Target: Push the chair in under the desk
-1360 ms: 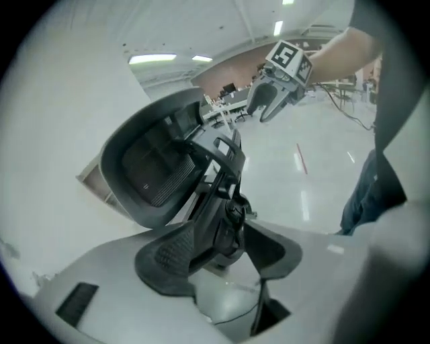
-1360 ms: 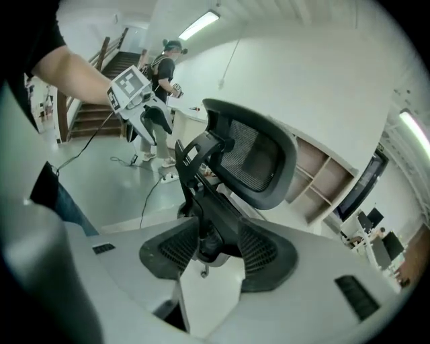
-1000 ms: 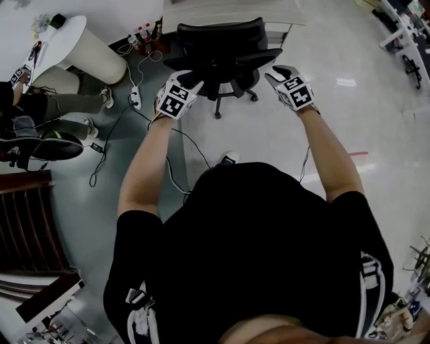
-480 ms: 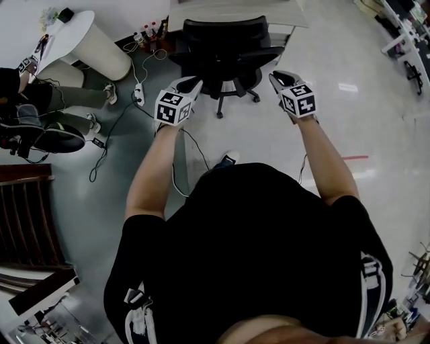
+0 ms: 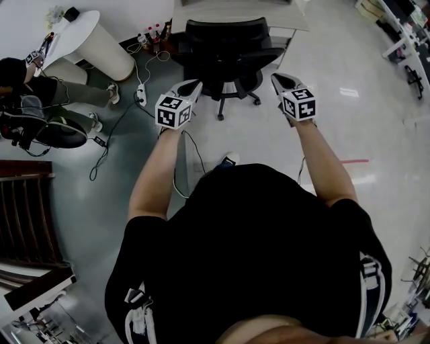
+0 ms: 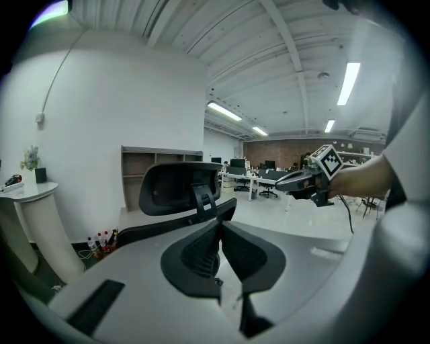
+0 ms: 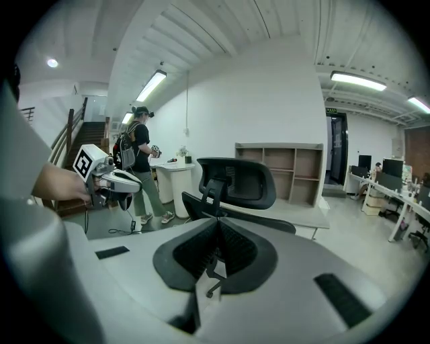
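Note:
The black office chair [image 5: 226,48] stands with its seat part way under the pale desk [image 5: 235,12] at the top of the head view. My left gripper [image 5: 193,84] hovers short of the chair's left side, not touching it, jaws shut on nothing. My right gripper [image 5: 277,76] hangs off the chair's right armrest, also shut and empty. In the left gripper view the chair's headrest [image 6: 178,188] rises beyond the closed left gripper [image 6: 220,225], with the right gripper [image 6: 306,180] off to the side. The right gripper view shows the chair [image 7: 235,183] past the closed right gripper [image 7: 218,225].
A white round table [image 5: 87,44] stands at the left, with a person [image 5: 30,101] beside it. A power strip and cables [image 5: 140,94] trail over the floor left of the chair. Bottles [image 5: 151,30] sit by the wall. Wooden stairs [image 5: 27,222] lie at the lower left.
Both grippers have drawn back a little from the chair's back and armrests, and their jaws have closed. The chair sits slightly farther toward the desk.

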{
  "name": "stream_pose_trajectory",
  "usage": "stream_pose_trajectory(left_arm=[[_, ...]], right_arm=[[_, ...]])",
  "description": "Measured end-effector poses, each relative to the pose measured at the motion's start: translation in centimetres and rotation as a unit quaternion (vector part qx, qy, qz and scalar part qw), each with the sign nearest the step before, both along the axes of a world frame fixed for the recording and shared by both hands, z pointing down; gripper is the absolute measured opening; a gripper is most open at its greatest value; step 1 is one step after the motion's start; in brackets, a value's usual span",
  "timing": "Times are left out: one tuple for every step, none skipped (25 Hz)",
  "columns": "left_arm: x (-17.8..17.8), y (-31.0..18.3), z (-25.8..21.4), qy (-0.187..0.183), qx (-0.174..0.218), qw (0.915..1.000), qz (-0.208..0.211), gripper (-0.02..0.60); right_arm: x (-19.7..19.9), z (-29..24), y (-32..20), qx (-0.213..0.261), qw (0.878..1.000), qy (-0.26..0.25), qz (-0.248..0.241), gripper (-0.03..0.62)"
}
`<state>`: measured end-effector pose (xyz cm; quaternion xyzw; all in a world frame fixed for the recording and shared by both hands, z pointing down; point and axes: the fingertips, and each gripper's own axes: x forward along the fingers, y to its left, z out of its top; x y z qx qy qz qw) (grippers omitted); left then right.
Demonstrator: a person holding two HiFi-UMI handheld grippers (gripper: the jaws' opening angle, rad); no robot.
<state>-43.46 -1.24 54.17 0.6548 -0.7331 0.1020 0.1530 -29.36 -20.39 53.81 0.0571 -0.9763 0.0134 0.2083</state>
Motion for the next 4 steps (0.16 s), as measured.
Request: stream_pose_trajectory(left_arm=[[0.17, -0.02, -0.04, 0.001, 0.001, 1.0, -0.001, 0.021], [0.34, -0.04, -0.08, 0.001, 0.001, 1.0, -0.002, 0.021], [0.5, -0.05, -0.13, 0.001, 0.002, 1.0, -0.003, 0.02], [0.66, -0.07, -0.18, 0.002, 0.003, 1.0, -0.004, 0.02]], right_arm=[[0.15, -0.07, -0.04, -0.002, 1.0, -0.002, 0.002, -0.003], [0.32, -0.17, -0.09, -0.004, 1.0, -0.004, 0.004, -0.003], [0.48, -0.28, -0.14, -0.006, 1.0, -0.006, 0.007, -0.003], [0.63, -0.4, -0.2, -0.008, 1.0, -0.008, 0.009, -0.003]])
